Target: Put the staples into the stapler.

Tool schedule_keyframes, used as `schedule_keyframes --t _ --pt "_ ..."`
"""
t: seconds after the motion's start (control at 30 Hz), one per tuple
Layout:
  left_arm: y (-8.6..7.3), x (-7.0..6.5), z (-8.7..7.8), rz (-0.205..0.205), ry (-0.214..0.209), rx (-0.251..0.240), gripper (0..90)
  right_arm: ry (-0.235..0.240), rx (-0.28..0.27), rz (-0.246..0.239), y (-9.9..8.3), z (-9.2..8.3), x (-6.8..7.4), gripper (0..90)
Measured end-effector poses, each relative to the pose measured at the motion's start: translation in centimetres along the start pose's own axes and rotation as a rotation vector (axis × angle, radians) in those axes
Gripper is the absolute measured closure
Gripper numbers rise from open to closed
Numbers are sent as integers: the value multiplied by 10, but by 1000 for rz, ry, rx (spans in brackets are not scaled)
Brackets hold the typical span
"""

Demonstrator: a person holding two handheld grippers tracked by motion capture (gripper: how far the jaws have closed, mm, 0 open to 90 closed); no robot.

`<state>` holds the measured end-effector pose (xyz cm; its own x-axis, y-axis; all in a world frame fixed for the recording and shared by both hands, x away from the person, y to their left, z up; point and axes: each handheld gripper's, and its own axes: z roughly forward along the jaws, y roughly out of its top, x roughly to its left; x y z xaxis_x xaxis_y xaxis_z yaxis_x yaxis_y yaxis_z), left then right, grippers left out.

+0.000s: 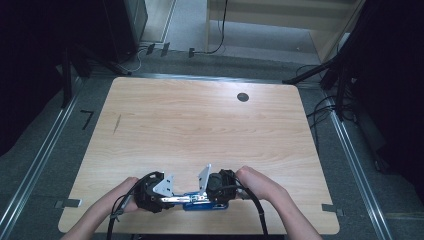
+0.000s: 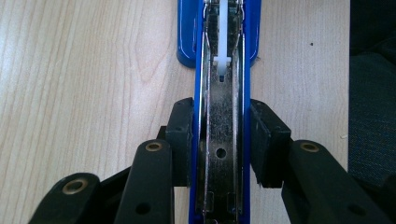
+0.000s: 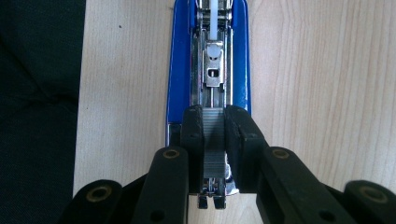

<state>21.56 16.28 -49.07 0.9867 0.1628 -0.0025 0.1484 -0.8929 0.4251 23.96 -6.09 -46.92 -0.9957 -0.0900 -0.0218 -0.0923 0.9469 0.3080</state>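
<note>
A blue stapler [image 1: 206, 202] lies opened out flat near the table's front edge, between both hands. My left gripper [image 1: 172, 199] comes in from the left. In the left gripper view its pads [image 2: 180, 140] press on the blue side walls of the stapler [image 2: 223, 84], with the bare metal channel between them. My right gripper [image 1: 204, 197] comes in from the right. It [image 3: 214, 126] is shut on a grey strip of staples [image 3: 214, 154], held over the metal magazine of the stapler [image 3: 180, 70].
The wooden table [image 1: 200, 125] carries a round cable hole [image 1: 243, 97] at the back right. Its front edge runs close beside the stapler, with dark floor [image 2: 371, 116] beyond. Metal rails and cables lie on the floor around the table.
</note>
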Motion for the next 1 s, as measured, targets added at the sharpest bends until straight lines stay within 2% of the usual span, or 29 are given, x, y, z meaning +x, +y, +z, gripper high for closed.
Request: schedule_keyframes --t 0.13,0.3,0.57,0.7,0.73,0.9,0.93,1.0 --pt "0 0 0 0 0 0 659 2 -6 15 -1 0 0 786" --pt "0 0 0 -1 -1 0 659 3 -12 11 -2 0 -1 786" --pt "0 0 0 -1 -1 2 659 -1 17 -8 3 1 0 780" --pt "0 0 0 -1 1 0 659 3 24 9 4 0 -1 769" --pt "0 0 0 -1 0 0 658 6 19 2 3 1 -1 767" --pt "0 0 0 1 0 1 659 6 -46 55 0 -3 -5 736" --pt "0 0 0 2 0 -2 659 -13 -77 85 -2 -5 -6 717" --pt "0 0 0 2 1 -2 659 -19 -84 102 -3 -5 -7 713"
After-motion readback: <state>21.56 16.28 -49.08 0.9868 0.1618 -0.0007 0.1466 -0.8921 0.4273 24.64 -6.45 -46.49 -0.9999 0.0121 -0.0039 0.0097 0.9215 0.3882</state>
